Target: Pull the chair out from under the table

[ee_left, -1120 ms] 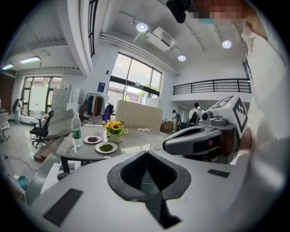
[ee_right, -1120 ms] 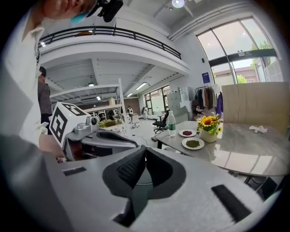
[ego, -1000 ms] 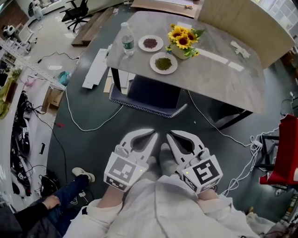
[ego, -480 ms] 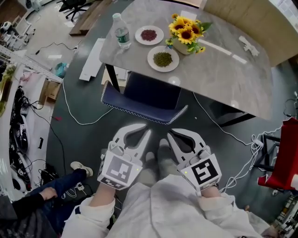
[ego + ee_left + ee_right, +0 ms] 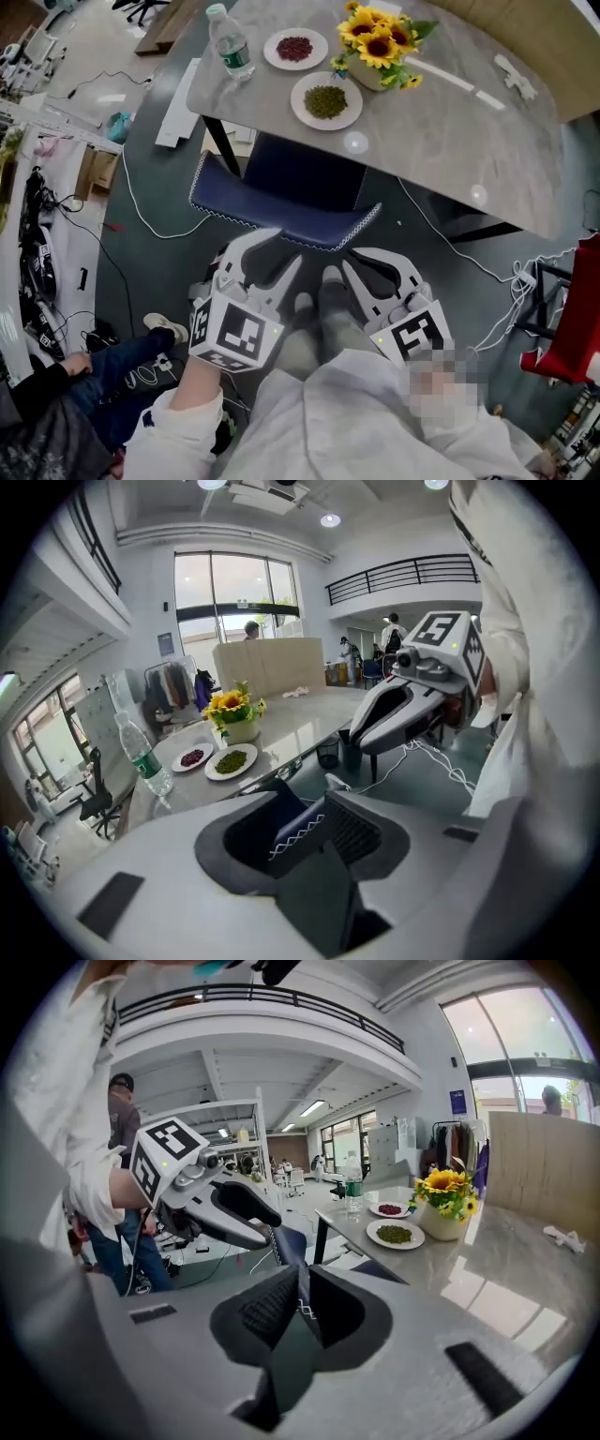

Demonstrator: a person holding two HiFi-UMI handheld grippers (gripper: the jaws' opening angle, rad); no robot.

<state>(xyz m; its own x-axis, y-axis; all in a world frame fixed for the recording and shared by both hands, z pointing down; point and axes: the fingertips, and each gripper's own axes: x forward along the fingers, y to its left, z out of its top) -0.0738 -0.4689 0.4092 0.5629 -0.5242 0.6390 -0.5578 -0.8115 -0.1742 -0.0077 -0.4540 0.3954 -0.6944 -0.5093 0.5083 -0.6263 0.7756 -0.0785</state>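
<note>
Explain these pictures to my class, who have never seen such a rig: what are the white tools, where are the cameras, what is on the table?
A person holds a two-jaw gripper in each hand. The head view looks down from the person's head onto the left gripper and right gripper. The other two cameras ride on the grippers, facing their jaws. The table bears a water bottle, a plate of red grains, a plate of green grains and sunflowers. A blue chair is tucked under it. The left jaws have just been opening, the chair's top edge showing through their gap; the right jaws are shut. Nothing is held.
</note>
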